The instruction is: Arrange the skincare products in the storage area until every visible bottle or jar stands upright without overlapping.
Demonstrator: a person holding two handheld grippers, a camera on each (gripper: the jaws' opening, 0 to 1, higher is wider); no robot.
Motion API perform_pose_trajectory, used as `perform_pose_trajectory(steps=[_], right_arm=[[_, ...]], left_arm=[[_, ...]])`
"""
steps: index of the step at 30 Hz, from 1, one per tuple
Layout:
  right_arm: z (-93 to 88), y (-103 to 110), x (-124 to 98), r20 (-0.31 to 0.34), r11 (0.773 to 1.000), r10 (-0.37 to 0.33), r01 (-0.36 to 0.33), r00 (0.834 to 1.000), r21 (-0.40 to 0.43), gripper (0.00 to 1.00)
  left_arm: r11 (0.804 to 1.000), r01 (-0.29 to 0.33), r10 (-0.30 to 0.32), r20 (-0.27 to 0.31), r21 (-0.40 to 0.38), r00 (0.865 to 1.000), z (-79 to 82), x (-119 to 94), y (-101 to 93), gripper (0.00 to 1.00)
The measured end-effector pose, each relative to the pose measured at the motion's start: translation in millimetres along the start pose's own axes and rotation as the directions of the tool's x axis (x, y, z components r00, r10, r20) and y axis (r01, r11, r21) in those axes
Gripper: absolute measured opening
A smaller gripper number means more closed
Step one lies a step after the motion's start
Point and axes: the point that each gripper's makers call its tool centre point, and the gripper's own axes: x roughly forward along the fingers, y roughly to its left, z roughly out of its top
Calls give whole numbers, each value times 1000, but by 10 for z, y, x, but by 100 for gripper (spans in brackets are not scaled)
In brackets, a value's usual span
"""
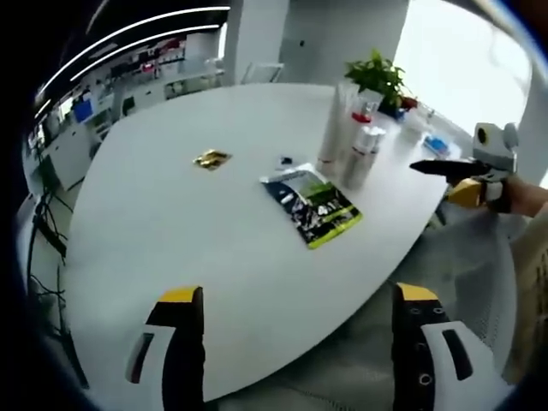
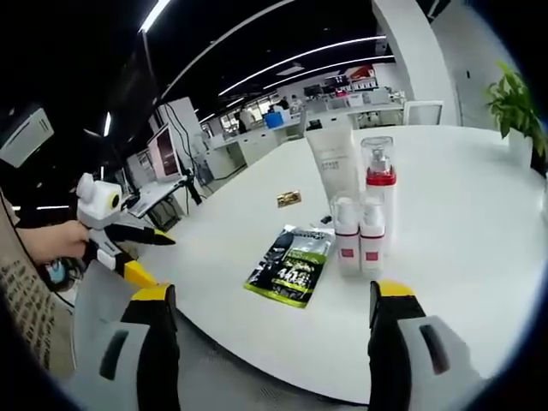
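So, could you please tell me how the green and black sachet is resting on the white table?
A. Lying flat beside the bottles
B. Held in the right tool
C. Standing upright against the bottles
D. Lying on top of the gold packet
A: in the right gripper view the green and black sachet lies flat on the white table, just beside the upright bottles, with the gold packet lying farther off.

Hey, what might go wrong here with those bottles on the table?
The bottles stand tightly clustered beside the tall tube; nudging one with the right tool could topple its neighbours. The flat sachet lies just in front of them, so a bottle set there would overlap it.
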Motion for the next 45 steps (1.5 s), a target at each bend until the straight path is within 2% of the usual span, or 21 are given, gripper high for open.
perform_pose_trajectory(steps=[4,15,23,27,34,37,45], right_arm=[[8,-7,-4,5,1000,-5,5,1000,-2,93],[-28,73,4,-24,994,1,-4,1000,-106,93],[3,33,-22,-2,997,-5,5,1000,-79,92],[3,24,-27,0,997,-6,6,1000,-75,92],[15,-15,-45,8,998,-21,21,1000,-62,92],[20,-33,-51,12,998,-30,31,999,-54,92],[14,-66,-42,2,997,-52,52,999,-49,91]], left_arm=[[1000,10,-10,-6,10,1000,63,56,-31,89],[996,29,-25,-49,86,998,359,253,-55,87],[993,55,-49,-59,100,997,659,399,-90,85],[987,61,-51,-75,148,996,804,516,-82,84],[982,59,-45,-82,178,996,1065,738,-15,79],[972,61,-40,-93,228,995,1157,852,0,75],[952,95,-62,-122,290,991,1345,1243,1,66]])
